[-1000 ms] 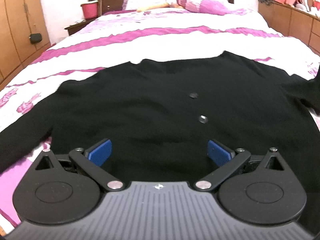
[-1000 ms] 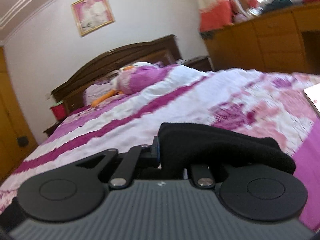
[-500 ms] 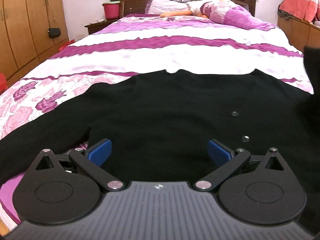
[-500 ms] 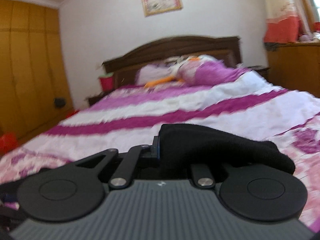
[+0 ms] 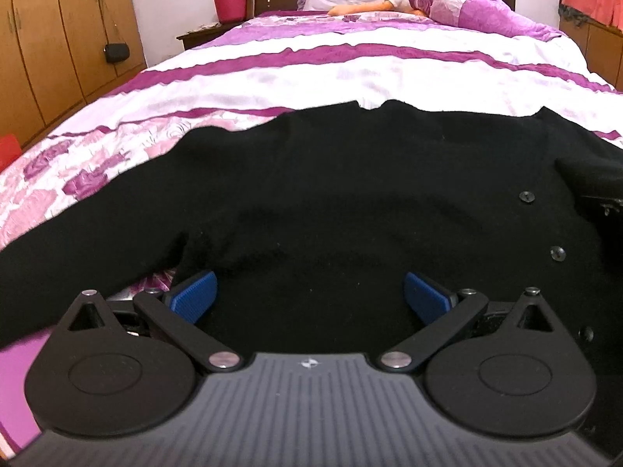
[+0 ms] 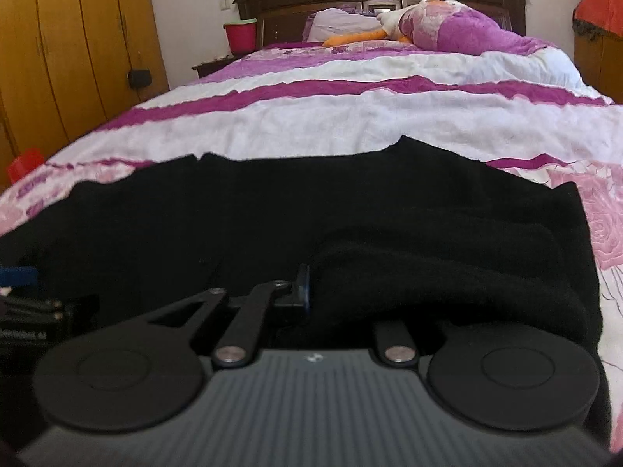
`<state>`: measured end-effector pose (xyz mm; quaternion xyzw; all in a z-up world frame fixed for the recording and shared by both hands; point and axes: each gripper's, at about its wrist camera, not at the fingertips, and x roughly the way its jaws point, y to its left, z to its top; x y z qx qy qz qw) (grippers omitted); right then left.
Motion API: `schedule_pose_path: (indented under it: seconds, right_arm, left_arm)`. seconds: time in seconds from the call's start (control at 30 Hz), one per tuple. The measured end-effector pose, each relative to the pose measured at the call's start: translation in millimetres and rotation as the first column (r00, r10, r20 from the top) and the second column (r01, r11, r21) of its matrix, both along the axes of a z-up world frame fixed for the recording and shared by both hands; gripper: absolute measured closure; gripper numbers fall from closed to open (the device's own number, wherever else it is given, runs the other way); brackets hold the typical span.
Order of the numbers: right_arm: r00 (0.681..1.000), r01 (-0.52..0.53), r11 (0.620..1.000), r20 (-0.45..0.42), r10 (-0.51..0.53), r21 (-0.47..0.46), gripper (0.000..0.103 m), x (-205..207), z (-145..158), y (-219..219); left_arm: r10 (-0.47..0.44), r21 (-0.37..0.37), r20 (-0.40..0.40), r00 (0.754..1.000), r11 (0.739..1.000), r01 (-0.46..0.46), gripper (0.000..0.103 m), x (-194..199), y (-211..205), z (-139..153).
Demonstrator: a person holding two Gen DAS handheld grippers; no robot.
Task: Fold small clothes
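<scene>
The black cardigan (image 5: 350, 202) lies spread face up across the near end of the bed (image 5: 350, 66), its buttons (image 5: 526, 196) running down the right of the left wrist view and 1 sleeve (image 5: 78, 233) stretched out to the left. The other sleeve (image 6: 447, 272) is doubled over the body of the garment and bunches around the right gripper (image 6: 311, 292).

That gripper's jaws have just been opening a little, yet the cloth is between them and they look to be pinching it — only 1 blue pad (image 6: 303, 288) shows, the other is buried in knit. The left gripper (image 5: 309, 297) hovers over the lower hem with its 2 fingers (image 5: 192, 292) spread wide, gripping nothing.

The step in hand seems to be laying this sleeve across the chest. To do it well, I would lower the cuff flat onto the body before letting go fully, keep the fold line straight along the shoulder, and smooth the bunch so no lump sits under later folds. The left gripper could steady the hem against dragging.

As for containers — a red bucket (image 5: 229, 4) stands on the nightstand (image 5: 202, 35) beside the headboard; its contents cannot be seen from here.
</scene>
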<state>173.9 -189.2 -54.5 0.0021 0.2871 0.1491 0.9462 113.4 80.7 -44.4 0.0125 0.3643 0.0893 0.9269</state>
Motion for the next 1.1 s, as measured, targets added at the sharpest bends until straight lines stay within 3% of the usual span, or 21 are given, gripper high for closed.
schedule_pose_path:
  seconds: [0.13, 0.2, 0.4, 0.63, 0.83, 1.1]
  right_arm:
    - [1.000, -0.012, 0.999, -0.027, 0.013, 0.049, 0.056, -13.5, 6.0, -0.5]
    - [0.998, -0.024, 0.997, -0.049, 0.028, 0.080, 0.051, -23.6, 10.2, -3.1]
    - [0.997, -0.023, 0.994, -0.071, 0.030, 0.103, 0.050, -59.5, 21.6, -17.9]
    - [0.998, 0.044, 0.981, -0.041, -0.037, 0.191, 0.050, -94.6, 40.2, -62.5]
    - [0.975, 0.221, 0.943, -0.019, -0.224, 0.248, 0.050, -99.0, 43.1, -108.0]
    - [0.939, 0.340, 0.889, -0.052, -0.341, 0.308, 0.049, -102.9, 30.2, -148.9]
  left_arm:
    - [0.008, -0.033, -0.030, 1.000, 0.999, -0.009, 0.000, 5.3, 4.8, -2.2]
    - [0.006, -0.037, -0.046, 0.999, 0.999, -0.008, 0.000, 6.9, 5.4, -0.6]
    - [-0.014, -0.056, -0.057, 0.998, 0.998, 0.010, 0.000, -0.4, -0.4, 15.0]
    - [-0.157, -0.029, 0.030, 0.987, 0.987, 0.158, 0.000, -27.6, -46.1, 42.9]
    - [-0.317, -0.031, 0.111, 0.942, 0.946, 0.322, 0.000, -40.1, -99.0, 65.8]
    - [-0.460, 0.041, 0.104, 0.882, 0.888, 0.458, 0.000, -32.4, -174.6, 60.0]
